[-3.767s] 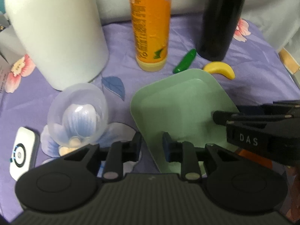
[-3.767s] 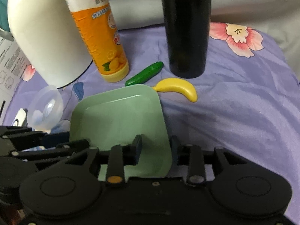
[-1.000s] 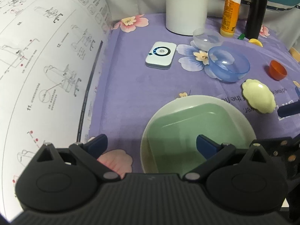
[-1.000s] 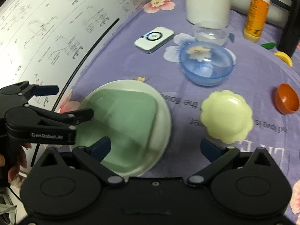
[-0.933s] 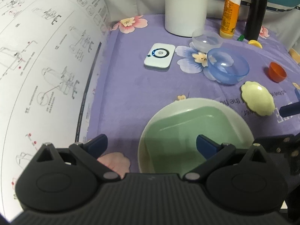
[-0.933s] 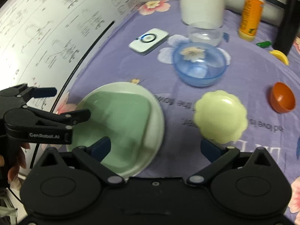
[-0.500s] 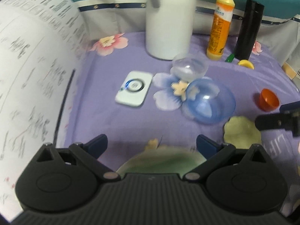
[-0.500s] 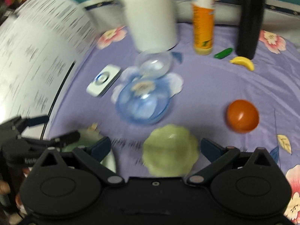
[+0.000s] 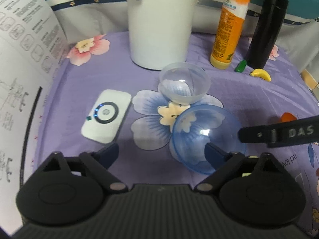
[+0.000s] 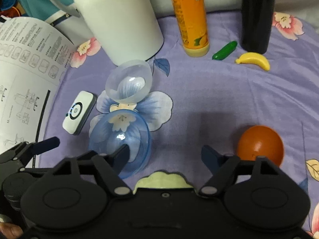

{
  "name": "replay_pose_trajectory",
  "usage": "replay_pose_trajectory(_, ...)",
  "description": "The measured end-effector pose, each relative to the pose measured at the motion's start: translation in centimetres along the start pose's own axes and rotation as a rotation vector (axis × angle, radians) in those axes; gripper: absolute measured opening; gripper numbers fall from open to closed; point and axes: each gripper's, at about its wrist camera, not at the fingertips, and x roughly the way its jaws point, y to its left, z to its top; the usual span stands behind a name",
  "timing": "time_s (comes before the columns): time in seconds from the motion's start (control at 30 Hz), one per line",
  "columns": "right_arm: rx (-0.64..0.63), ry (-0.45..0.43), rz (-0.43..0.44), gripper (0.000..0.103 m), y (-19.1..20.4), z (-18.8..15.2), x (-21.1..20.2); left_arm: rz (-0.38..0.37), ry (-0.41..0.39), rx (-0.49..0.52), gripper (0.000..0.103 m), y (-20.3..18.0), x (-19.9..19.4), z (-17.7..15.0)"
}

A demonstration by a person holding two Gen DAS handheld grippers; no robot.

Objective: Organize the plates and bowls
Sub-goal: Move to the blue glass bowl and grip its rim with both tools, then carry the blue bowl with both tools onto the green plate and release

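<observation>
Both pairs of jaws stand apart and have just been closing a little, neither grasping anything: the left gripper (image 9: 161, 151) has the blue bowl (image 9: 207, 137) against its right-hand finger, and the right gripper (image 10: 164, 154) has that bowl at its left-hand finger and bare purple flowered cloth (image 10: 199, 103) between its fingers. Ahead of the jaws beyond the blue bowl sits the clear bowl (image 9: 184, 84), touching it. The orange bowl (image 10: 260, 145) lies just outside the right gripper's right-hand finger, and the pale yellow scalloped dish (image 10: 162, 178) peeks out beneath its body.

Both grippers leave the stacked green plate behind — it is out of view now. The left gripper (image 9: 161, 150) and right gripper (image 10: 164, 155), jaws just closing partway, flank the blue bowl (image 9: 207, 137) — nothing gripped.
</observation>
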Motion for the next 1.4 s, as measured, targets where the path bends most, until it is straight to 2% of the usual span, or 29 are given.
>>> replay_pose_trajectory(0.1,-0.012,0.016,0.012,0.061,0.2,0.2,1.1,-0.015,0.018,-0.006,0.079,-0.2,1.1,0.1)
replay_pose_trajectory(0.17,-0.017,0.017,0.027,0.042,0.5,0.1,1.4,-0.038,0.03,-0.01,0.061,-0.3,1.6,0.1)
replay_pose_trajectory(0.33,-0.037,0.02,0.039,0.012,1.4,0.0,2.2,-0.085,0.051,-0.01,0.031,-0.6,2.5,0.0)
replay_pose_trajectory(0.37,-0.048,0.02,0.039,0.011,1.7,-0.1,2.3,-0.09,0.054,-0.01,0.025,-0.7,2.5,0.0)
replay_pose_trajectory(0.43,-0.071,0.015,0.036,0.011,2.3,-0.3,2.3,-0.099,0.062,-0.009,0.018,-0.8,2.7,-0.1)
replay_pose_trajectory(0.63,-0.104,0.003,0.025,0.011,3.2,-0.7,1.8,-0.078,0.057,-0.015,0.016,-0.6,2.1,-0.3)
replay_pose_trajectory(0.97,-0.125,-0.001,0.025,0.011,4.2,-1.9,-0.2,-0.067,0.027,-0.01,0.016,-0.3,-1.3,-0.9)
replay_pose_trajectory(1.4,-0.184,0.008,0.063,0.011,7.9,-5.6,-4.7,-0.047,-0.003,0.006,0.016,2.0,-8.3,-5.0)
